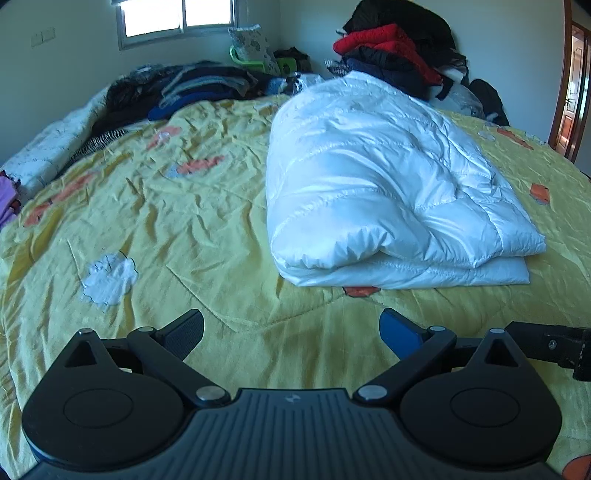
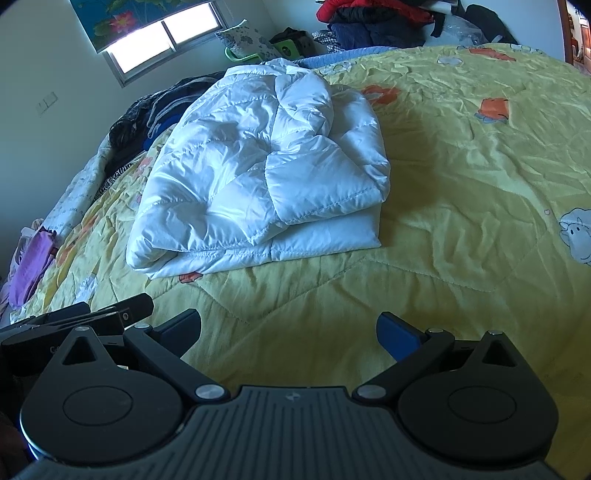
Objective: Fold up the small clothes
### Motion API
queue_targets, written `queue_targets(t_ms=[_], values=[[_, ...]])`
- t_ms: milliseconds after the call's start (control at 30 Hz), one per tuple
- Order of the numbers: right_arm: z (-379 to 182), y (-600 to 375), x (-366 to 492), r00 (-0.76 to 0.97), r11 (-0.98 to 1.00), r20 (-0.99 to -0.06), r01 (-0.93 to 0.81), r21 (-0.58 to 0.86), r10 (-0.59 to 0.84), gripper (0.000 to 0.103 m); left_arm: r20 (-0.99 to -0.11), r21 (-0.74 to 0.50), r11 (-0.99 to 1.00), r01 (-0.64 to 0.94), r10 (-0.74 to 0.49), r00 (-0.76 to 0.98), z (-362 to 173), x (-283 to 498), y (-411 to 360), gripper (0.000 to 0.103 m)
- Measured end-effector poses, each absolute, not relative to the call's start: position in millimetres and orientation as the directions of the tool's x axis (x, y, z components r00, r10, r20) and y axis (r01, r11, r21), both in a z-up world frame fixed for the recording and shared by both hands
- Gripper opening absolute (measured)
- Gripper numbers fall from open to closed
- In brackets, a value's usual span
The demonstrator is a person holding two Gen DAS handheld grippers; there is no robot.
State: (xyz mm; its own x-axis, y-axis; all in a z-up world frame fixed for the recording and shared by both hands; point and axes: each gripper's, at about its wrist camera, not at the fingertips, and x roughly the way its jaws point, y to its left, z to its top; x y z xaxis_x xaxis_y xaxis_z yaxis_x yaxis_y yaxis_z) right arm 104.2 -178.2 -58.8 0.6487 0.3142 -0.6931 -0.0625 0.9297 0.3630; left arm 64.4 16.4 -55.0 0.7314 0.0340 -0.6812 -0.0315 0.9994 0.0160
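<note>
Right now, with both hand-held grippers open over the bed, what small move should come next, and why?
Probably set the jacket aside, or stop. It already lies folded in layers on the quilt, and the left hand-held gripper and right hand-held gripper are both open, empty and short of it.

One folded white puffer jacket (image 1: 384, 184) is counted on one yellow bed (image 1: 184, 229). Two wide-open claws are seen: left claw (image 1: 291, 332), right claw (image 2: 289, 332). One window (image 1: 177, 18), one purple garment (image 2: 29, 266).
</note>
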Motion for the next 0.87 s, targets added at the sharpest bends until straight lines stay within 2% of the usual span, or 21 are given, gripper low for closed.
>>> queue_targets(t_ms=[200, 433, 533, 633, 767, 867], values=[[-59, -178, 104, 0.648, 0.93, -0.694, -0.064, 0.362, 0.315, 0.102, -0.716, -0.065, 0.998, -0.023, -0.03, 0.697, -55, 71, 24, 0.102], [-60, -179, 104, 0.647, 0.93, -0.695, -0.061, 0.363, 0.314, 0.102, -0.751, -0.084, 0.996, -0.041, -0.036, 0.659, -59, 78, 31, 0.103], [-60, -179, 104, 0.647, 0.93, -0.695, -0.062, 0.363, 0.314, 0.102, -0.761, -0.039, 0.998, -0.056, 0.007, 0.649, -57, 81, 31, 0.103], [-59, -180, 104, 0.651, 0.931, -0.693, -0.061, 0.36, 0.311, 0.102, -0.705, -0.01, 0.996, -0.09, 0.057, 0.707, -50, 71, 33, 0.103], [-54, -186, 107, 0.666, 0.935, -0.681, -0.071, 0.347, 0.303, 0.102, -0.658, -0.007, 0.998, -0.059, 0.04, 0.752, -34, 66, 44, 0.103], [-42, -205, 114, 0.703, 0.947, -0.657, -0.073, 0.314, 0.272, 0.103, -0.608, 0.026, 0.994, -0.107, 0.101, 0.788, -13, 71, 86, 0.103]])
